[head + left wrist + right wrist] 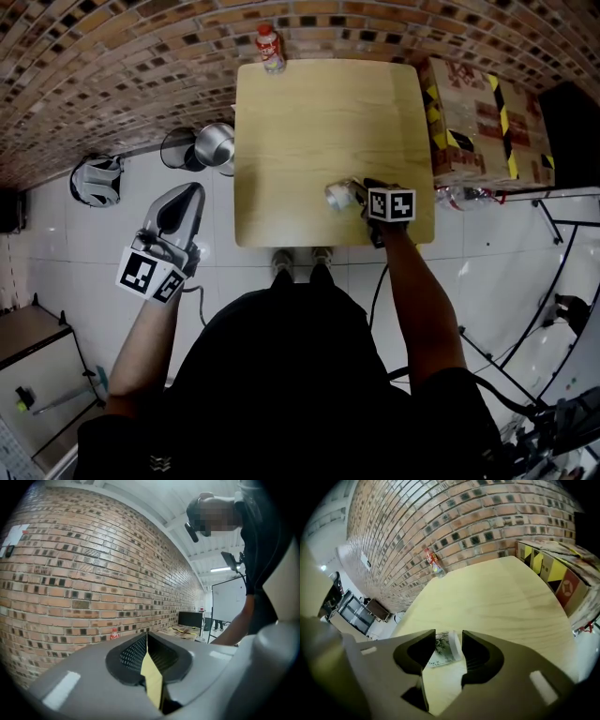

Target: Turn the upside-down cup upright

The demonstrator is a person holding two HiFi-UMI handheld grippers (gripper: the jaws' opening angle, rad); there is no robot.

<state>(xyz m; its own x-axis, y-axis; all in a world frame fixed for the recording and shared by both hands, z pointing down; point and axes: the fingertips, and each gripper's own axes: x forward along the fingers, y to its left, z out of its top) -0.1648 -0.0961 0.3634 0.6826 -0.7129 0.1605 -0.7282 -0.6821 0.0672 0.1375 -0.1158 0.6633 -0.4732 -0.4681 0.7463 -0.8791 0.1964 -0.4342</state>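
Left tool (190, 190): held off the counter's left side over the tiled floor (75, 244). Its own view (146, 641) shows the jaws pressed together with nothing in them.

Right tool (362, 193): over the near right part of the counter (319, 122), pointing steeply down. Jaws stand wide apart (447, 641).

Cup (443, 649): white with a leafy print, lying on its side on the counter, so not upright yet. It sits in the gap at the right tool's jaw tips, with one white end just beside the right-hand jaw (can't tell if that end is rim or base). I see no pad squeezing it, so I read it as not gripped. In the head view the cup (339, 195) is just left of the tool's marker cube, near the counter's front edge.

Rest of the counter (501, 602) is bare wood out to the far edge, where a small red-capped bottle (270, 47) stands upright (433, 563).

- Left of the counter, on the floor: a metal pot (216, 145).
- Right of it: a cardboard box (478, 112) with yellow-black tape.
- Behind everything: the brick wall (112, 56).
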